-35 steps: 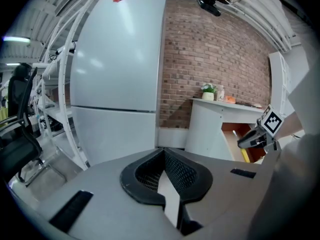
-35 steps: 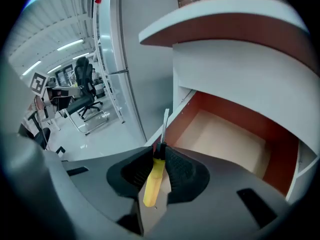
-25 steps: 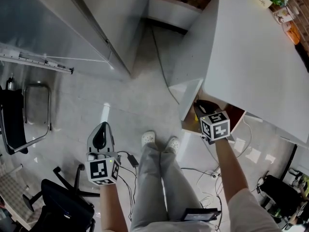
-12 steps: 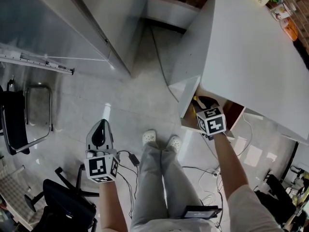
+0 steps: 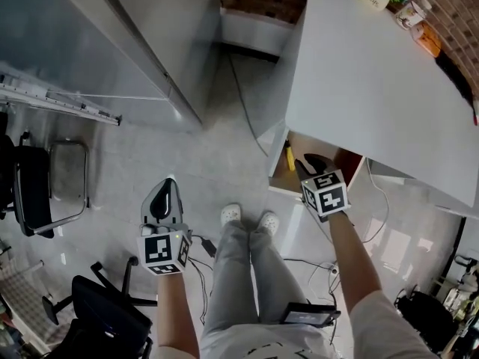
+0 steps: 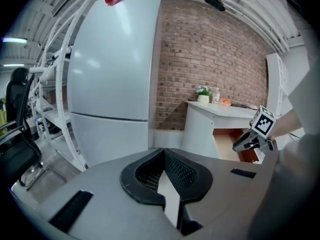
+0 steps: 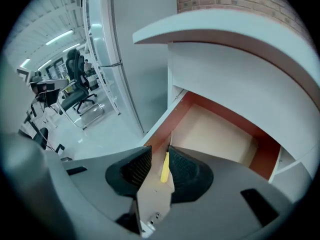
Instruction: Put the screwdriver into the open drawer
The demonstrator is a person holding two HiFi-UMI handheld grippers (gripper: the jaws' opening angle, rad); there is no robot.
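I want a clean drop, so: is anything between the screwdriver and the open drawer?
Nothing visible does. The screwdriver shows in the gap between the right gripper's parted jaws. It appears to be within the drawer already, by its left wall and over bare floor.

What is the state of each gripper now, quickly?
Left gripper: shut, holding nothing.
Right gripper: open; the screwdriver lies loose in the drawer.
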